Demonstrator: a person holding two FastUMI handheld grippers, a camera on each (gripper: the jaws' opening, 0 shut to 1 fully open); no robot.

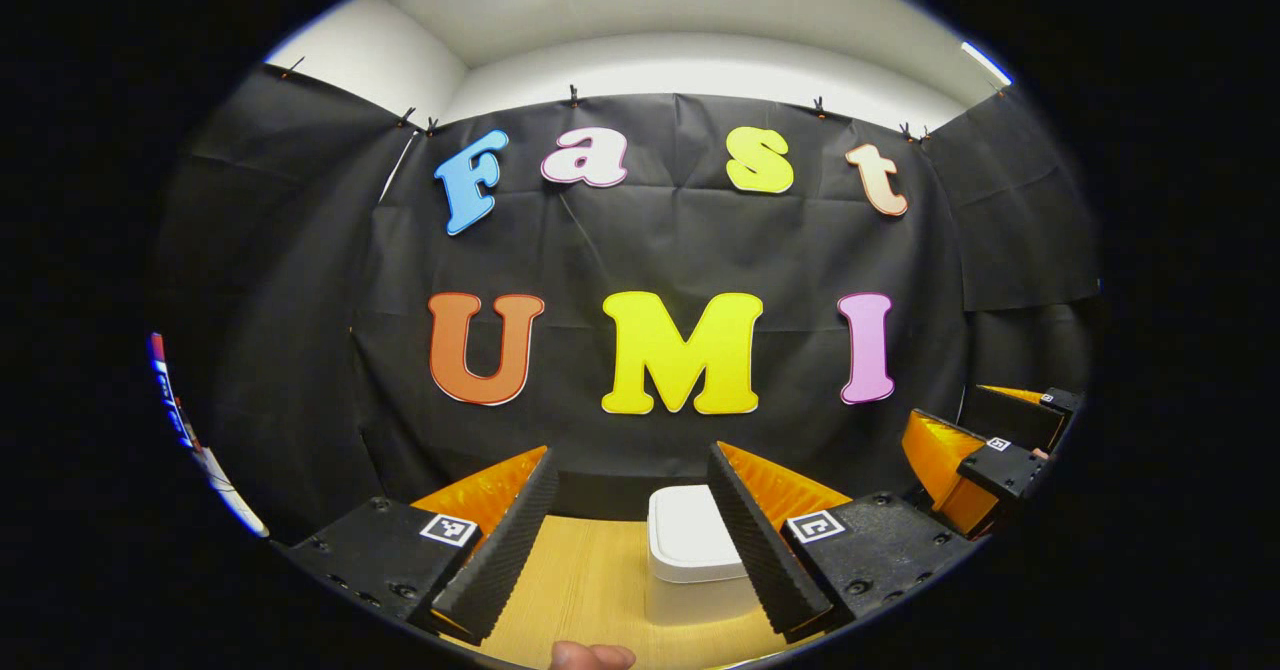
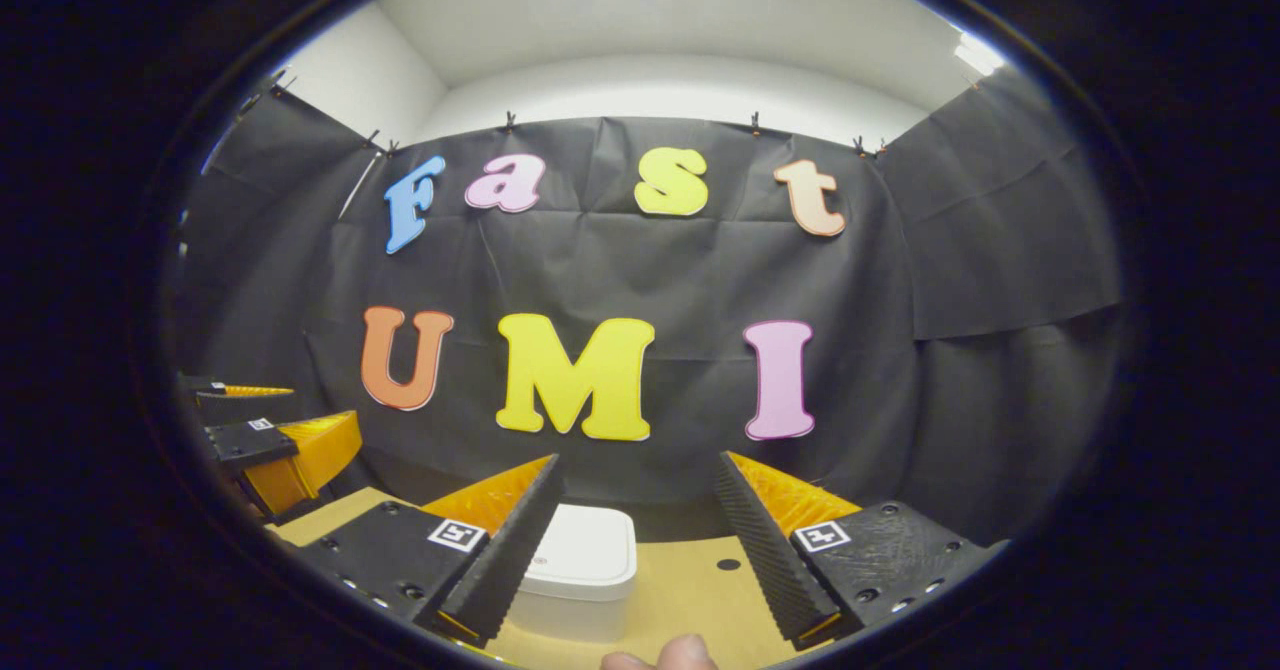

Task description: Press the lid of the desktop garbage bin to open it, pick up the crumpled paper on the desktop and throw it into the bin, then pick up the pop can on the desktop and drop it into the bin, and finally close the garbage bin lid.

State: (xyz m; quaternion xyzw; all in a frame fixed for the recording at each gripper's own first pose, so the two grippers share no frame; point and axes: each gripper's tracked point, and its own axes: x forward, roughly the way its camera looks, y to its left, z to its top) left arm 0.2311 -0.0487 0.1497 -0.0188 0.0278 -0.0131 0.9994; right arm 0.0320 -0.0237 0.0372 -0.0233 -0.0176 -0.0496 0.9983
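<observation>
A white desktop garbage bin (image 1: 690,550) with its lid down stands on the wooden desktop (image 1: 590,580), ahead of my left gripper (image 1: 632,540) and slightly to its right. That gripper is open with nothing between its fingers. In the right gripper view the same bin (image 2: 585,565) sits ahead and to the left, partly behind the left finger. My right gripper (image 2: 635,545) is open and holds nothing. Each gripper also appears at the side of the other's view: the right gripper (image 1: 985,460) at far right, the left gripper (image 2: 275,445) at far left.
The black cloth wall closes the booth behind the bin and on both sides. A small round hole (image 2: 729,564) marks the desktop right of the bin. A fingertip (image 1: 590,656) shows at the bottom edge, another fingertip (image 2: 665,656) likewise.
</observation>
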